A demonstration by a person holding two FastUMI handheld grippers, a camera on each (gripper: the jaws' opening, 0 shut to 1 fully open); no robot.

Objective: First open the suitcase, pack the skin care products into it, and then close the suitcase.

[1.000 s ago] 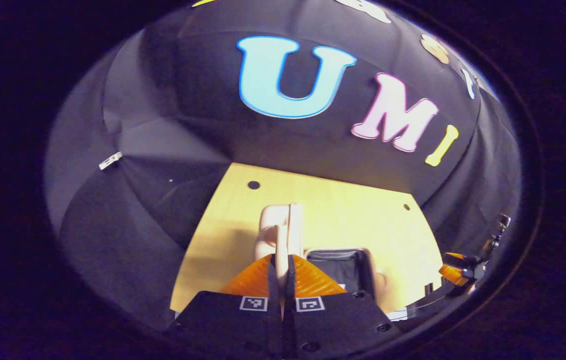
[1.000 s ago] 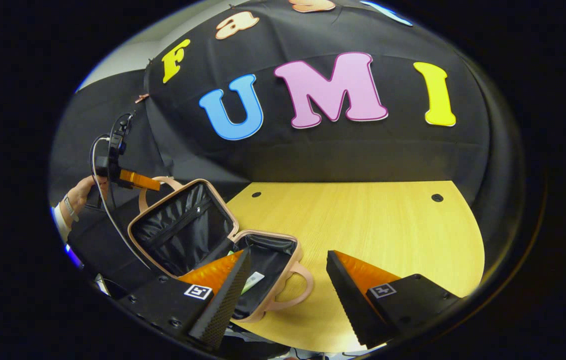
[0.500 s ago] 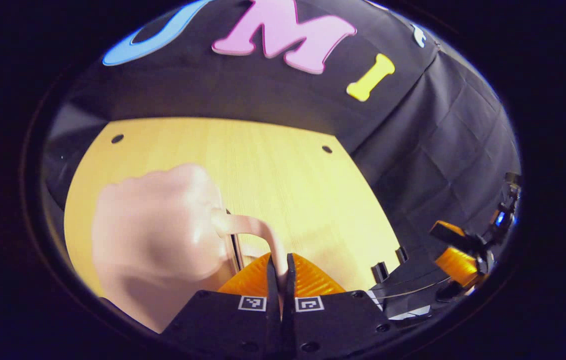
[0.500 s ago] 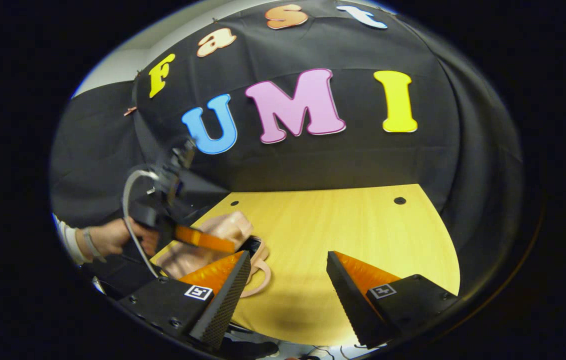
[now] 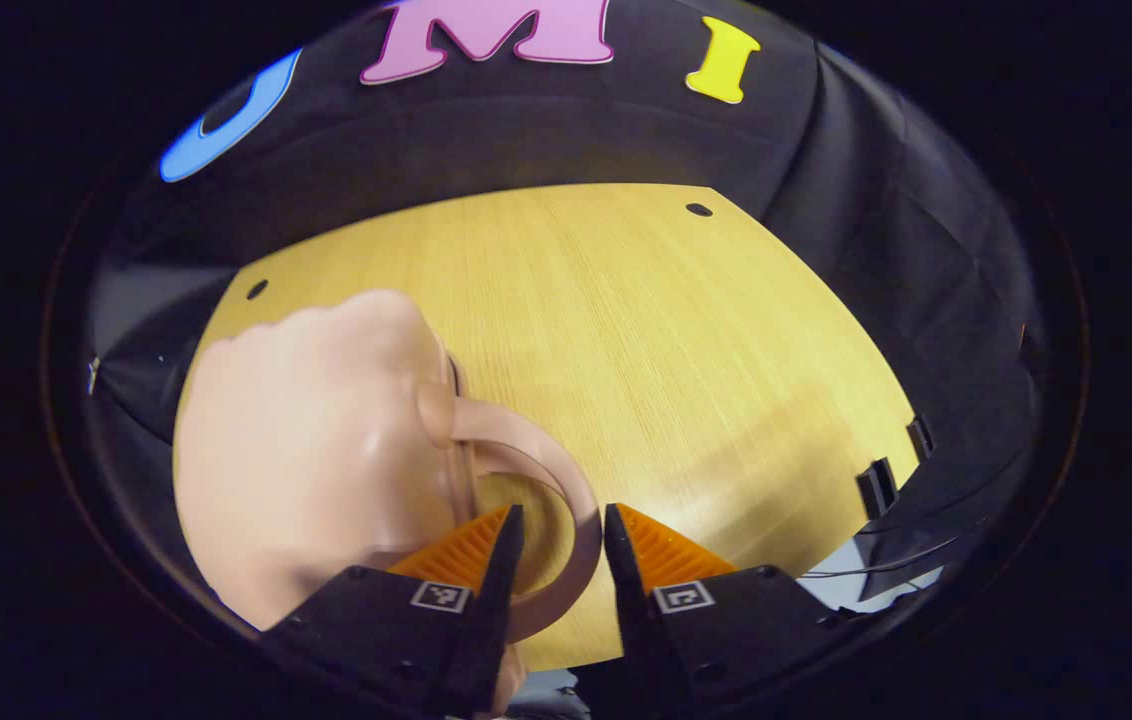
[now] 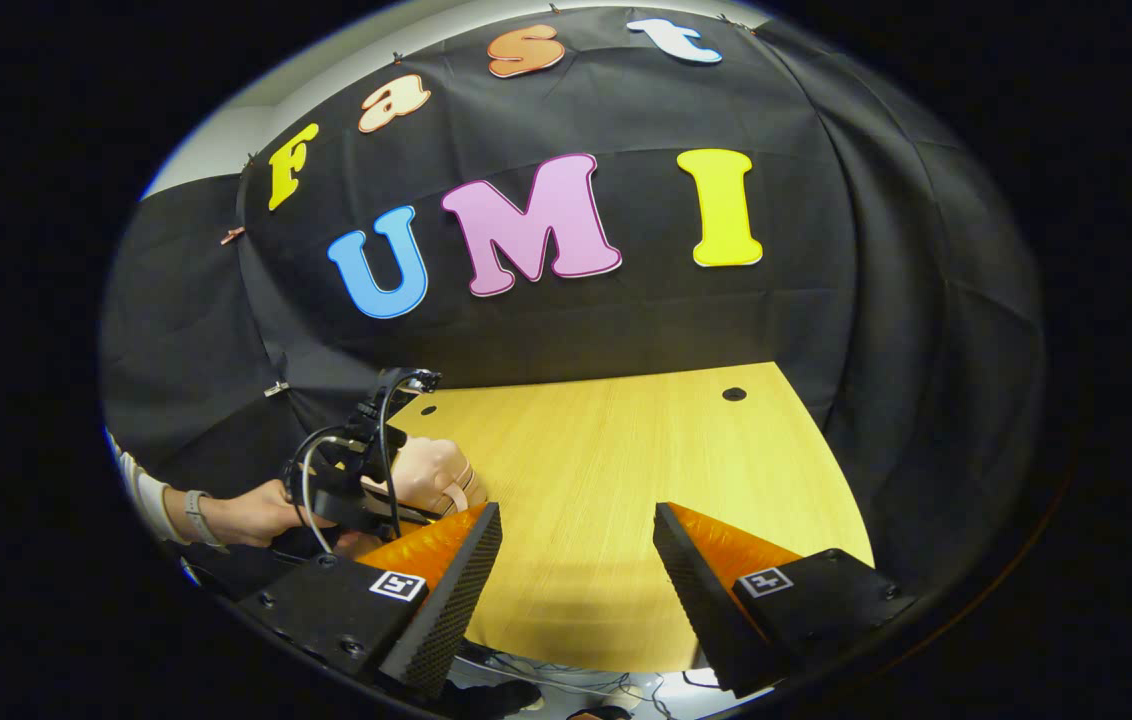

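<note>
The pale pink suitcase (image 5: 306,450) lies shut on the wooden table (image 5: 646,320), so its inside is hidden. Its looped handle (image 5: 536,450) curves out toward my left gripper (image 5: 561,512), which is open, with one finger on each side of the loop and neither pressing it. In the right gripper view the suitcase (image 6: 436,475) sits at the table's left, with the left gripper (image 6: 396,515) and the hand (image 6: 246,510) holding it just in front. My right gripper (image 6: 576,512) is open above the bare table (image 6: 616,450), apart from the suitcase, with nothing between its fingers.
Small dark holes (image 5: 698,209) mark the tabletop near the back. Black clips (image 5: 876,487) stick up at the table's right edge. Cables (image 6: 526,670) hang below the front edge. The black cloth wall closes the back and sides.
The lid, held up by its handle a second ago, has swung down and the suitcase is shut. My left gripper has opened off the handle. The right gripper has drawn away to the right.
</note>
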